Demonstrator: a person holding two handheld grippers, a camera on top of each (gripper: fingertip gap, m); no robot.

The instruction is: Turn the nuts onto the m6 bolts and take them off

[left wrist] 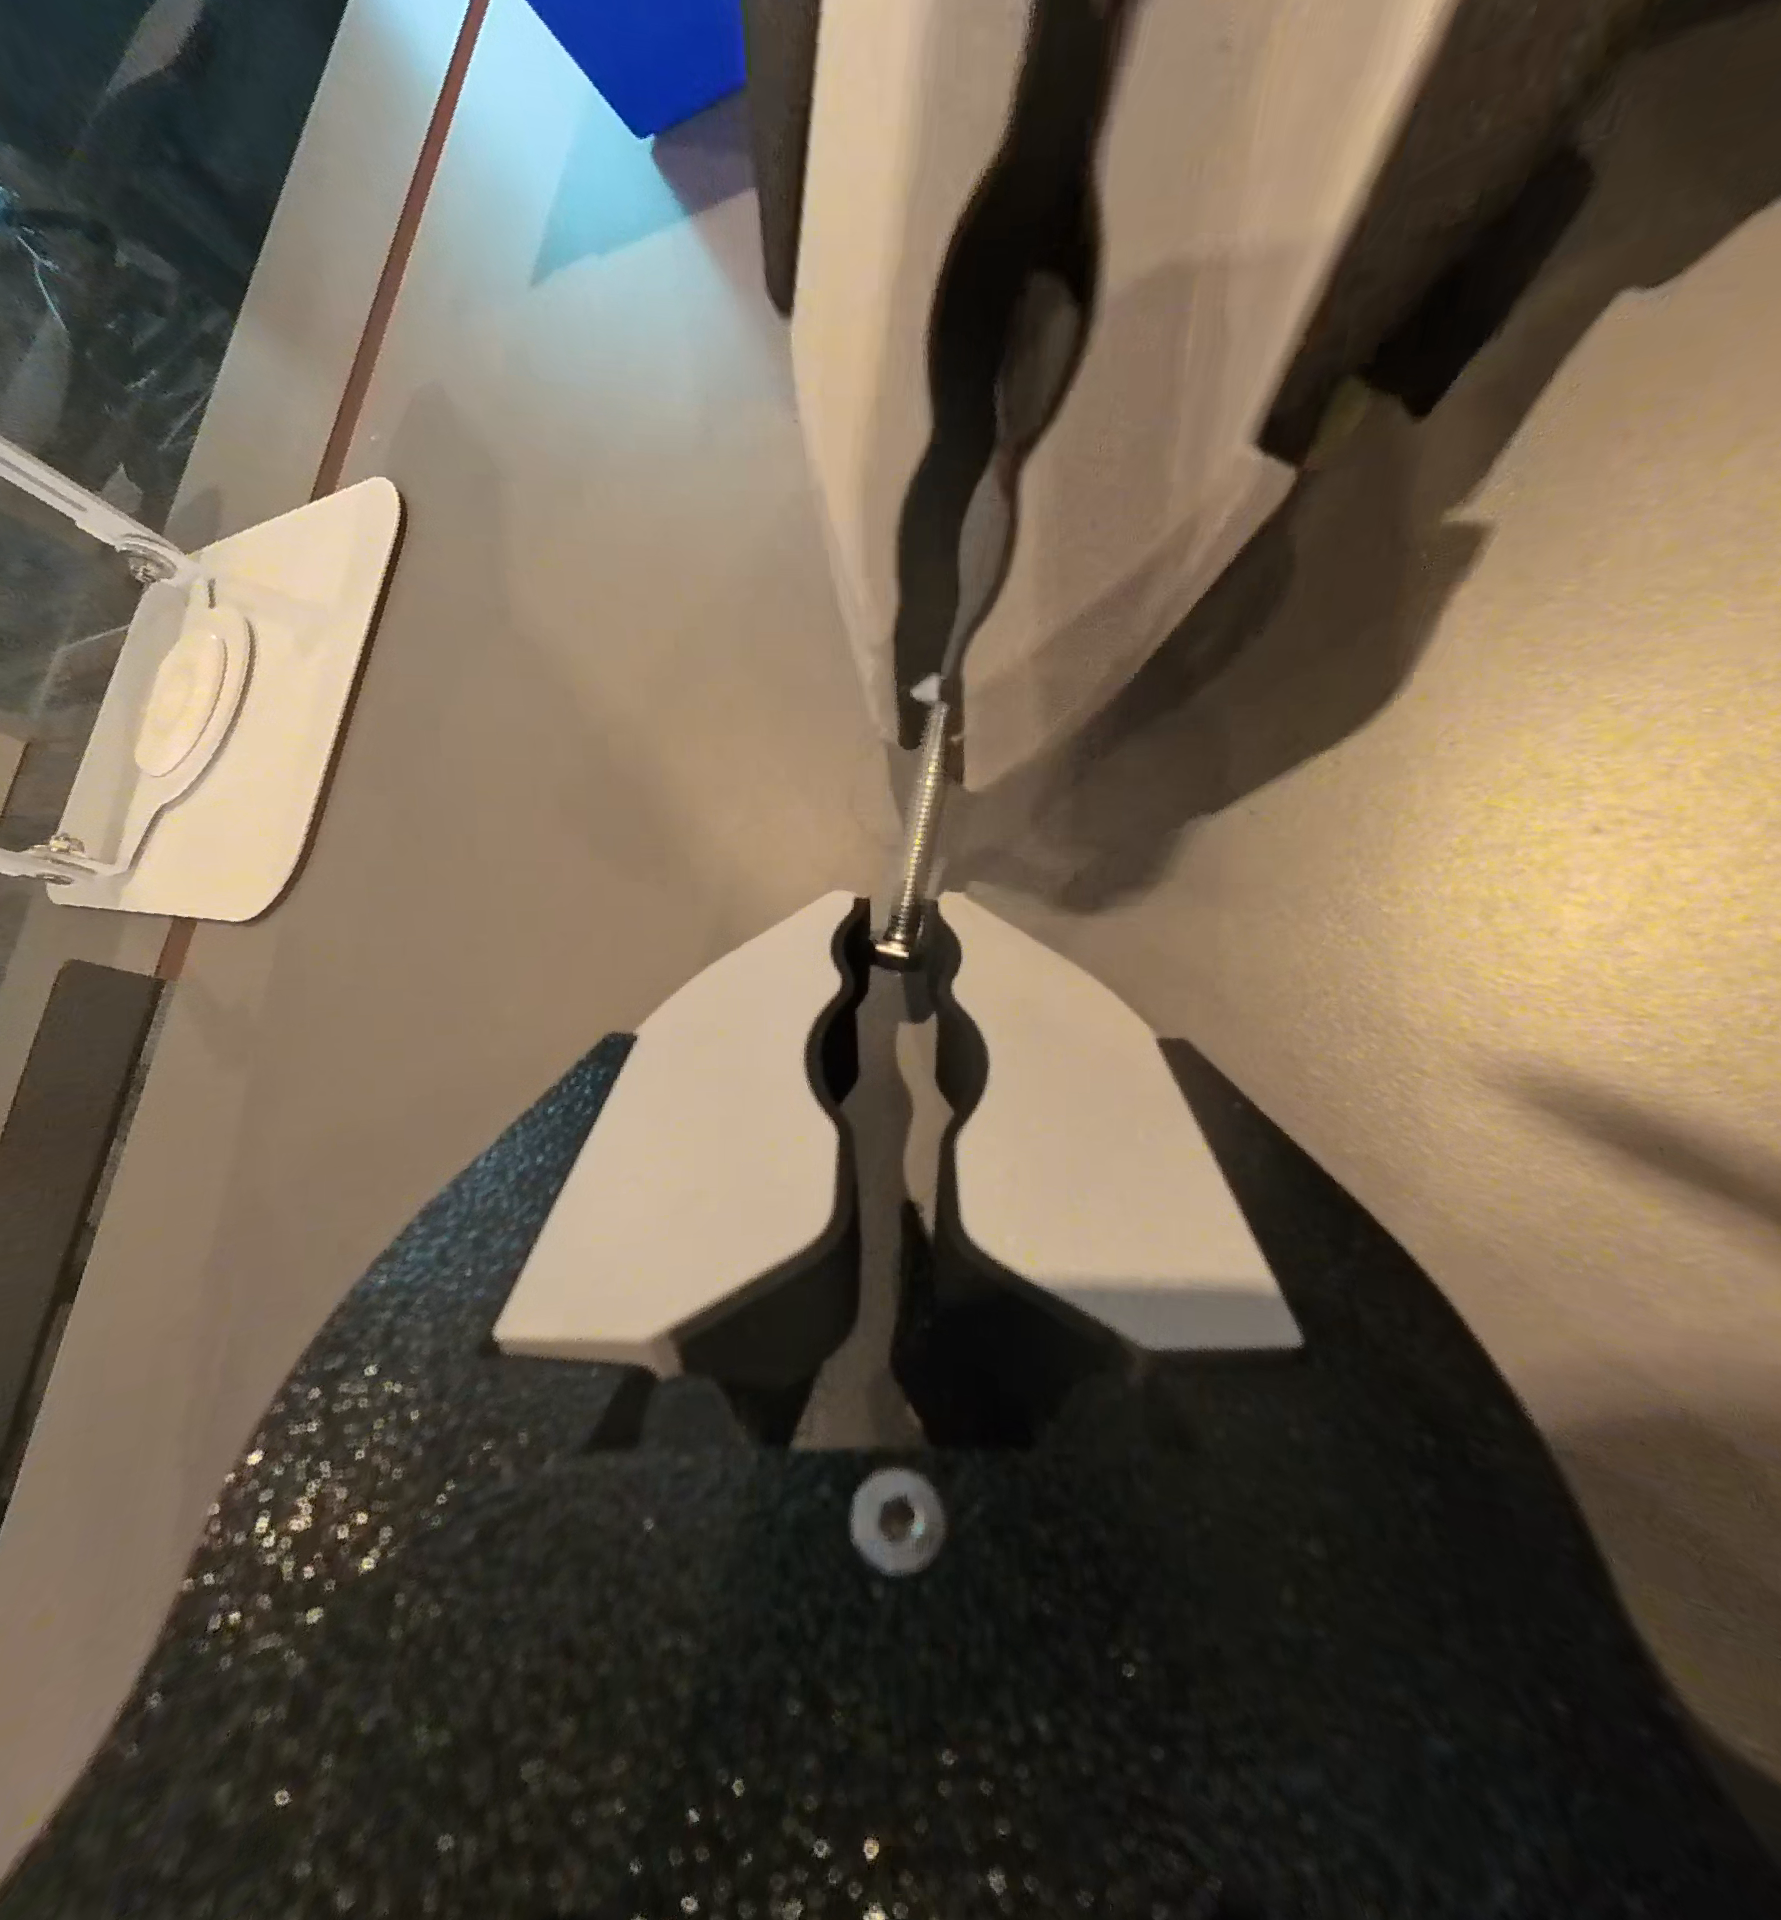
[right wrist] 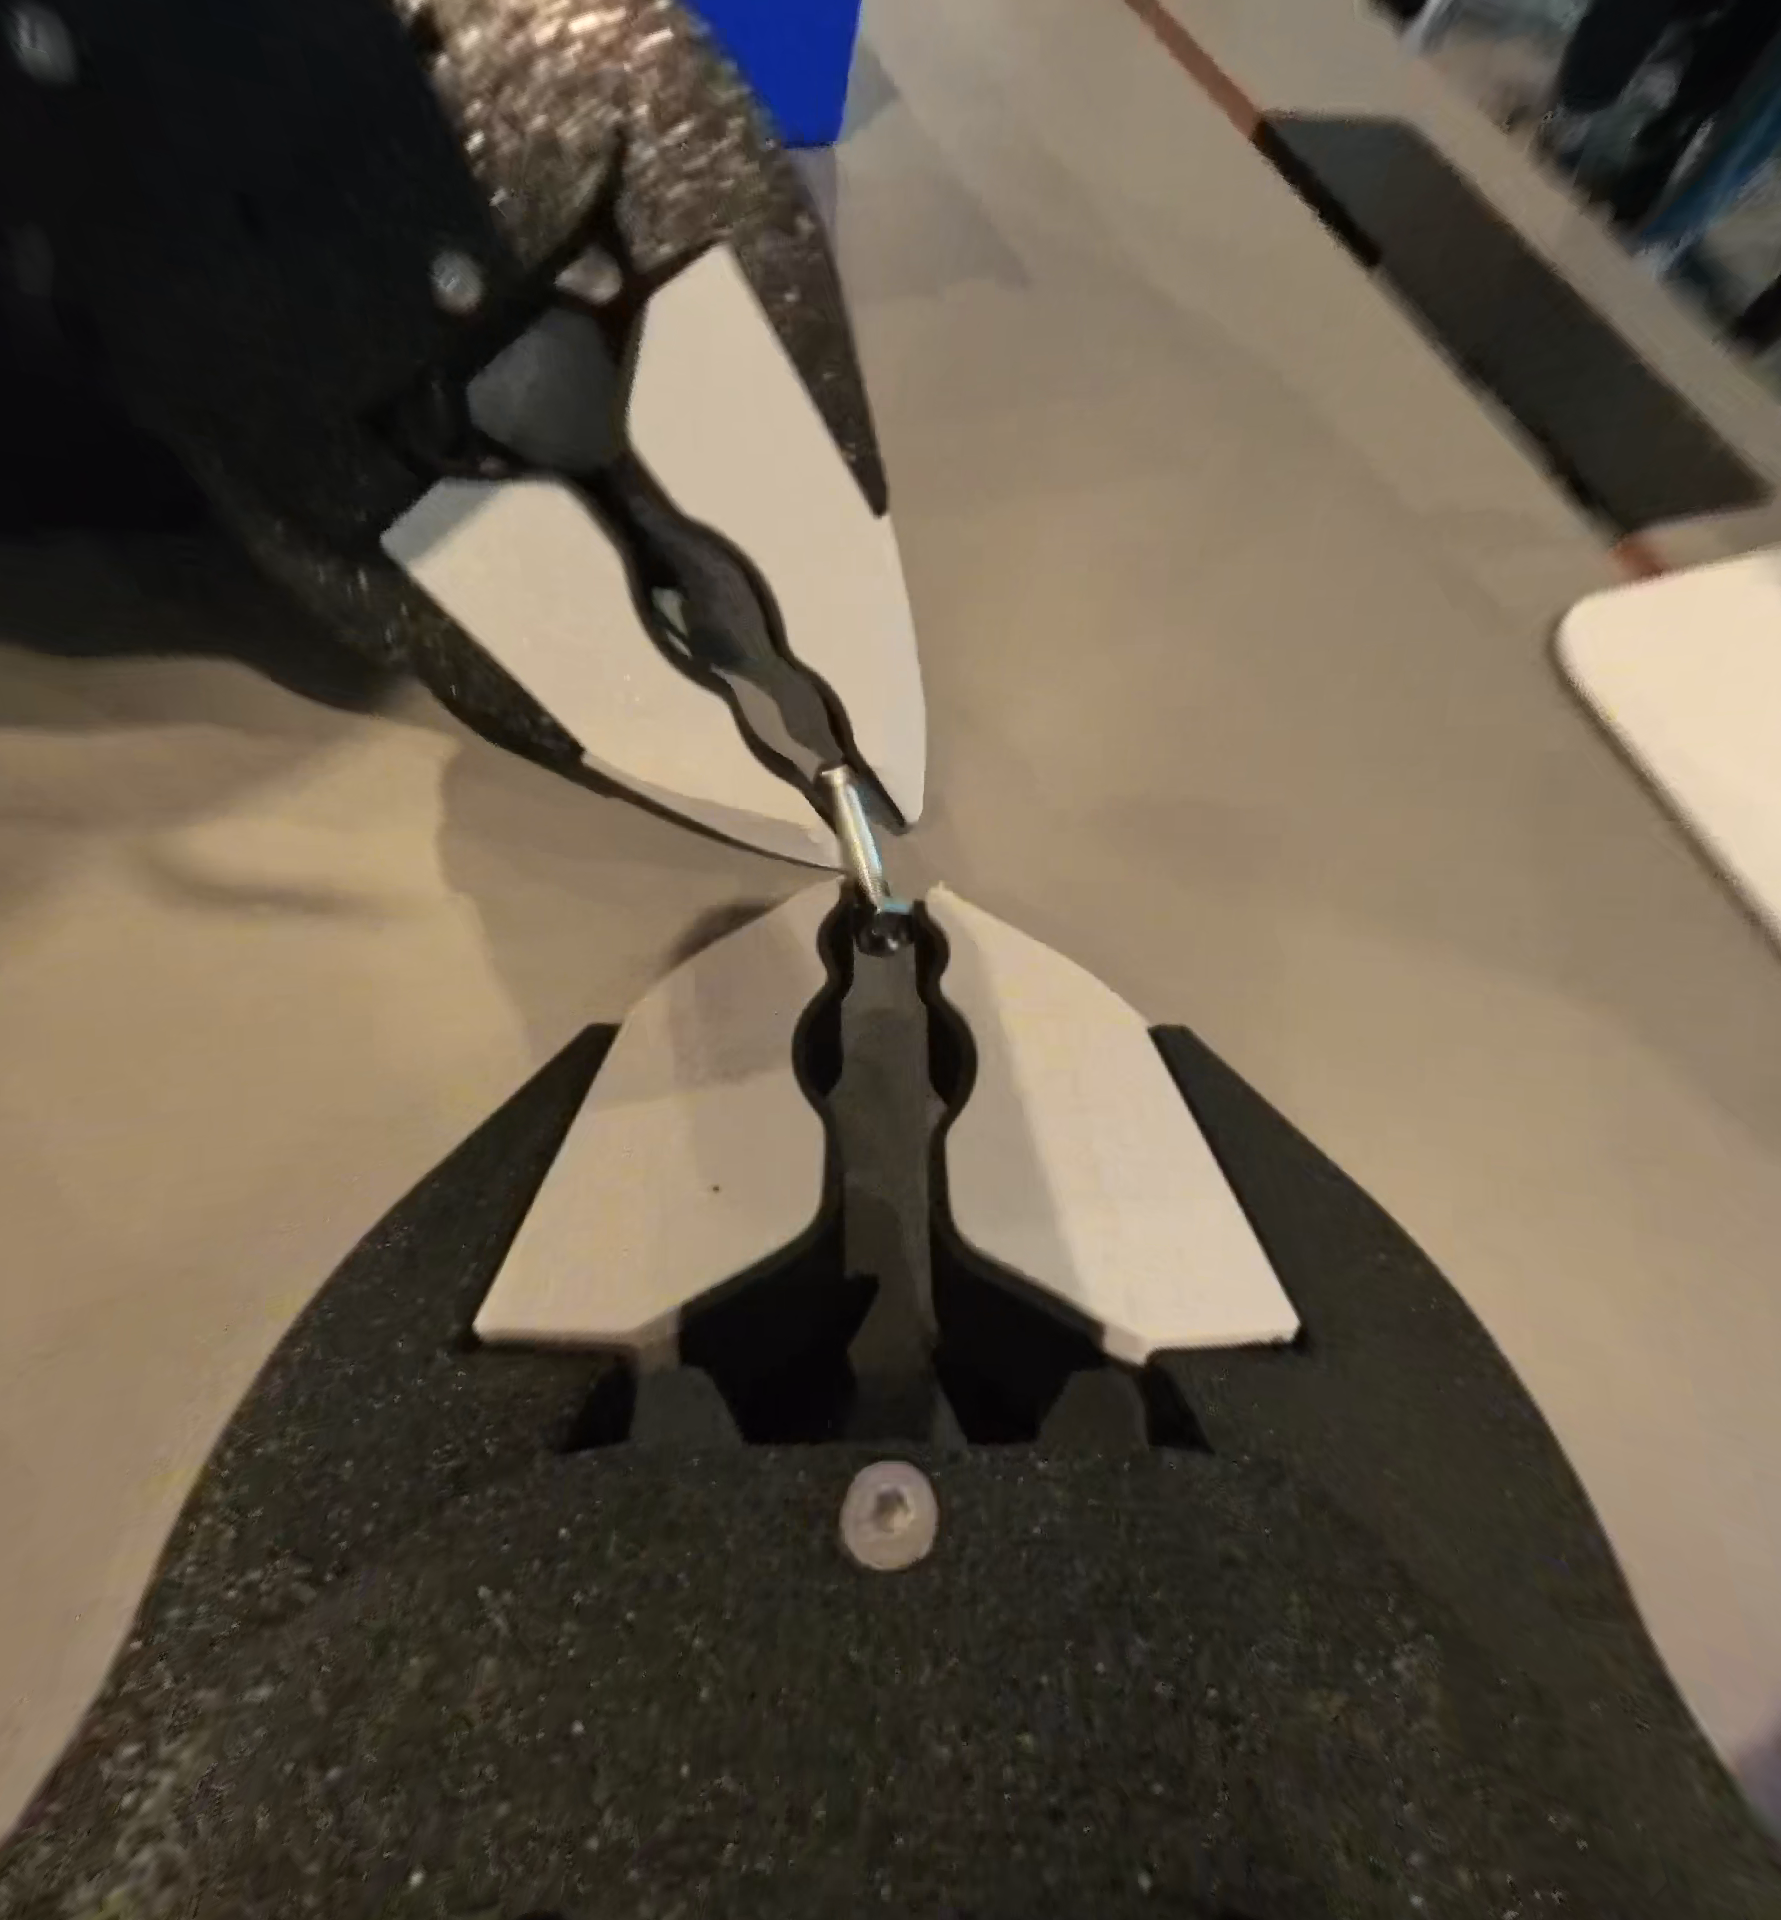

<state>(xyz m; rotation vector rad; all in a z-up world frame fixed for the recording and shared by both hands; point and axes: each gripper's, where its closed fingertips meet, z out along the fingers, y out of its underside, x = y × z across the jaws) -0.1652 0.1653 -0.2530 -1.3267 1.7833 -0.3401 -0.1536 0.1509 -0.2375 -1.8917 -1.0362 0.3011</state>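
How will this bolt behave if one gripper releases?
The bolt looks rigid metal: unlikely to flex. Pinched only at its ends by left gripper and right gripper, it may pivot or slip. Round shank: would probably roll if dropped.

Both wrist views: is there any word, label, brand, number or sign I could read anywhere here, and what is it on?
None can be read.
The bolt, the hand-held gripper bodies and their white fingers carry no visible writing.
The white plate at the table edge shows only a raised round shape, no letters I can make out.
The blue box shows a plain face.
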